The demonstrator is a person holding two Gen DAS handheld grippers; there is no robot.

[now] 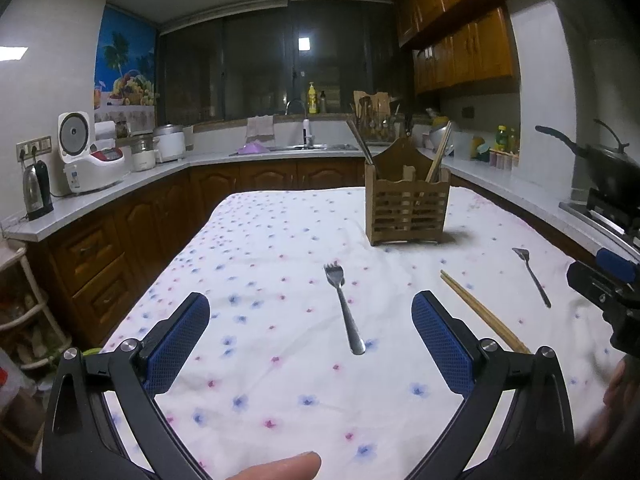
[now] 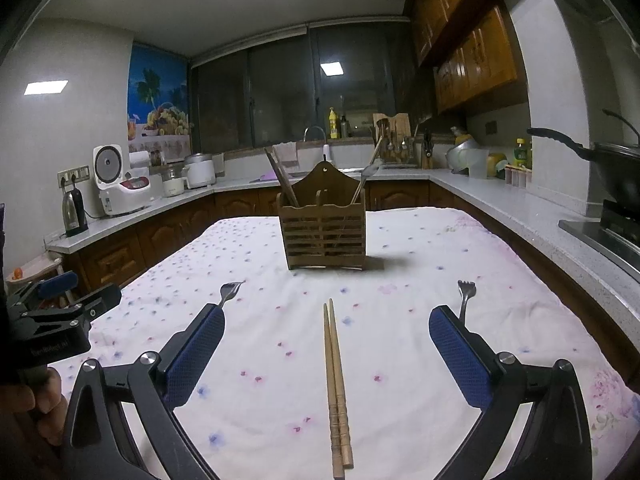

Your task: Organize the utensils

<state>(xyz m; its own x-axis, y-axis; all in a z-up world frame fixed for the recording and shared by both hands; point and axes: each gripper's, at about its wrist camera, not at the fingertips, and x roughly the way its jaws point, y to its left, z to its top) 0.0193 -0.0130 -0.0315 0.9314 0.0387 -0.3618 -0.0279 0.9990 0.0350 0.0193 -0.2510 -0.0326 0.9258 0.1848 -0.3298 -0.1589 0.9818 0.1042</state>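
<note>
Lying flat on the floral cloth [image 2: 420,248], the paired chopsticks [image 2: 336,384] sit centred between the wide-open, empty right gripper [image 2: 326,360]; light, stiff and slick, they likely suit a mid-shaft pinch. The left gripper [image 1: 310,344], equally open and empty, frames a fork [image 1: 344,308]. The wooden holder [image 2: 326,236] stands beyond, unobstructed.

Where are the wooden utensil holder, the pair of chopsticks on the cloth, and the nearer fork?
Wooden utensil holder [image 2: 326,236], right wrist view, slatted front.
Chopsticks [image 2: 335,380], right wrist view, mid-shaft.
Fork [image 1: 344,304], left wrist view, handle.
</note>
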